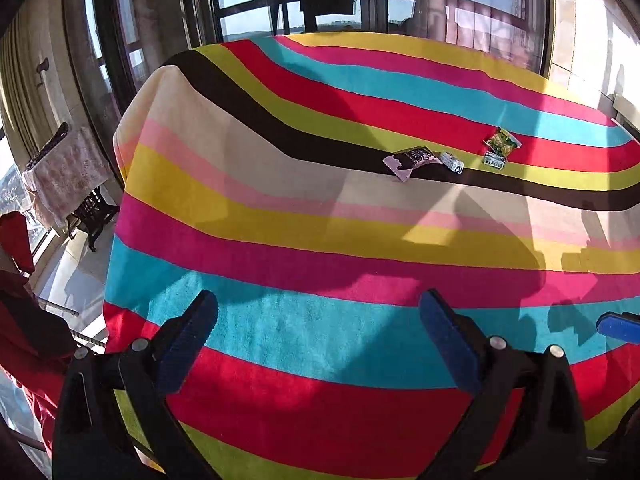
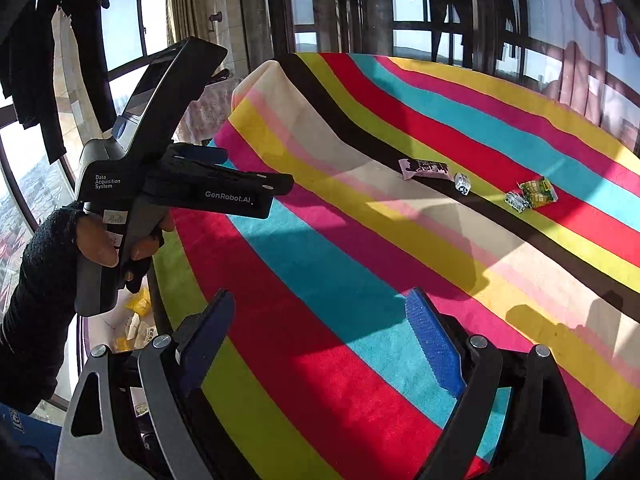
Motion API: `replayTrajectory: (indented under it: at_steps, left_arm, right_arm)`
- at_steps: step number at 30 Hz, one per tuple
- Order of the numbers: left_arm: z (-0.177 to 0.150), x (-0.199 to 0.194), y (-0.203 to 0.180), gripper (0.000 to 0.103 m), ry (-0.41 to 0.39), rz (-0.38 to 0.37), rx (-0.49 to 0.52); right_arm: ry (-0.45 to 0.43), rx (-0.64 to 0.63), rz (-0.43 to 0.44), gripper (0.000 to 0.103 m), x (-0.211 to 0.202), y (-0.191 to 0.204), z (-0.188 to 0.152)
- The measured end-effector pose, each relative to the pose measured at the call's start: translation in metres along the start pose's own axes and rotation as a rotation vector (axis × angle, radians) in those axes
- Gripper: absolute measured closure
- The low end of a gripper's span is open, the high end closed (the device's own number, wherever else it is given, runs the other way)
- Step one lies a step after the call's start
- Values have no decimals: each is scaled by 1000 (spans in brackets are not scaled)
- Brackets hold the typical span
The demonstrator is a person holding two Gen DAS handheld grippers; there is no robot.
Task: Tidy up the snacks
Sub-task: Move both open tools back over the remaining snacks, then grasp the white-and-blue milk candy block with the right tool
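Observation:
Several small snacks lie in a loose row far out on the striped tablecloth (image 1: pixel 280 240): a pink-and-black packet (image 1: pixel 412 160), two small clear-wrapped candies (image 1: pixel 452 162) (image 1: pixel 494 160) and a green packet (image 1: pixel 502 142). My left gripper (image 1: pixel 320 320) hovers over the near stripes, open and empty, well short of them. One blue pad (image 1: pixel 618 326) of the right gripper shows at the right edge. In the right wrist view, my right gripper (image 2: pixel 320 320) is open with only cloth between its fingers. The pink packet (image 2: pixel 426 169), the candies (image 2: pixel 463 183) (image 2: pixel 516 201) and the green packet (image 2: pixel 539 193) lie far ahead.
A hand in a black sleeve (image 2: pixel 44 264) holds the left gripper (image 2: pixel 256 170) past the table's left edge. Below it, yellow packets (image 2: pixel 136 320) lie in a low container. A small cloth-covered side table (image 1: pixel 68 172) stands left of the table. Windows and hanging clothes are behind.

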State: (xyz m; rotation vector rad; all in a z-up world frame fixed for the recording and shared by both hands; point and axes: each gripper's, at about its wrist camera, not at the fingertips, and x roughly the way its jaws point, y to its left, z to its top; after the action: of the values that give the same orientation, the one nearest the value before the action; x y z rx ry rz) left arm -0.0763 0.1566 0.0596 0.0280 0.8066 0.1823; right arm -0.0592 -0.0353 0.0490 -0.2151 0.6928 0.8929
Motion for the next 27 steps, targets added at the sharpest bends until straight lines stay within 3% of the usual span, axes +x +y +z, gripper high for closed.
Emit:
replayTrajectory:
  at_steps: [2,4,8,10,12,14,17,18,22,27]
  left_arm:
    - [18,26,-18,2,-13,31,16]
    - [32,48,-32,2,-35,30,38]
    - [49,81,-43,2,-23,-15,71]
    - [51,92,-44,2,-1,-37,60]
    - [50,99,-42,2,9,-49,42]
    - [48,106,-37,2,43,-65,21]
    - [49,111,-25,2,57,-124,-41]
    - [48,112,-21,2,67,-144,-63]
    - [43,116,-1,2,87,-225,-172]
    - [39,114,7,2,70,-265,-231]
  right_arm:
    - [19,94,-74,18,9,-40,2]
    - [9,179,-78,18,18,-79,2]
    - [-5,100,-195,18,37,-123,14]
    - [26,125,-209,18,53,-151,24]
    - [71,227,-194,18,70,-182,32]
    - [102,358,-182,28,86,-210,38]
    - [113,496,-224,45,104,-217,48]
    - [111,536,-235,46,110,-217,52]
    - [68,666,-306,47,132,-216,70]
    - [78,702,-472,45,163,-215,94]
